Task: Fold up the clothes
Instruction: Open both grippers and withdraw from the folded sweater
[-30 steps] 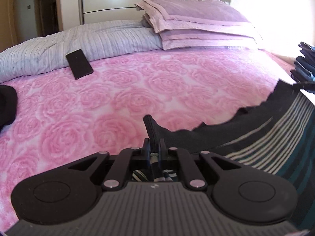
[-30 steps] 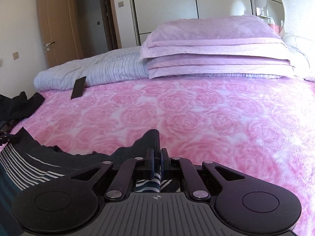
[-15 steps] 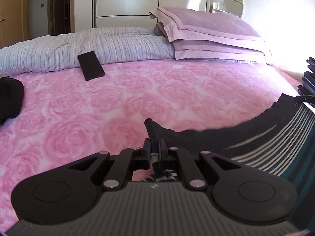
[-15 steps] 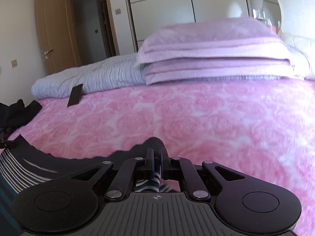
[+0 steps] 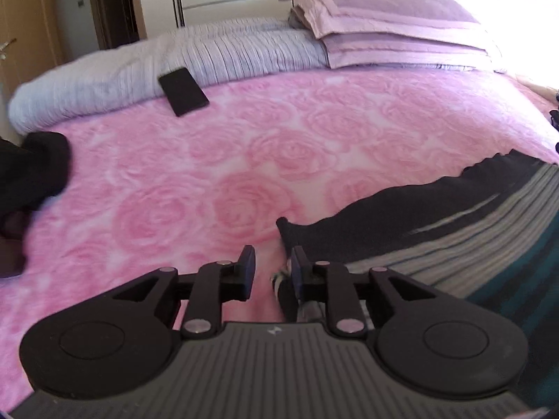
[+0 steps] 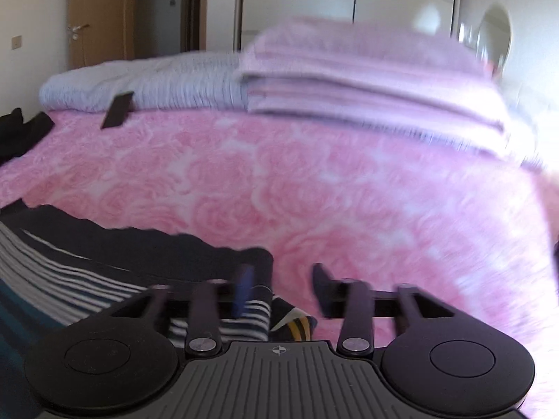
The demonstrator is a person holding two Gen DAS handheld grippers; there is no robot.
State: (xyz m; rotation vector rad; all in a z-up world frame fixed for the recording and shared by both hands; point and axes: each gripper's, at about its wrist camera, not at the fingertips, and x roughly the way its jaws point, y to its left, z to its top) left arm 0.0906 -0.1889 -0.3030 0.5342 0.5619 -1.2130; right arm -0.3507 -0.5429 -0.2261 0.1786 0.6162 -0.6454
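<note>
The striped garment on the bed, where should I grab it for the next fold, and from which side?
Take the striped garment by its dark corners on the pink bedspread, one beside each of the opening jaws. Come low from the near side: those corners lie flat, loose and unobstructed.

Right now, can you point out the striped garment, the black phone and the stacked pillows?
striped garment (image 5: 412,230): left wrist view, on its dark top band.
black phone (image 5: 183,91): left wrist view, middle of its face.
stacked pillows (image 5: 391,31): left wrist view, on the top pillow.

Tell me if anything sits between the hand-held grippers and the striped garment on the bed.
Nothing visible does. The striped garment lies right at the left hand-held gripper and the right hand-held gripper, whose jaws are opening with its corners between them. The phone and black clothing lie well away.
</note>
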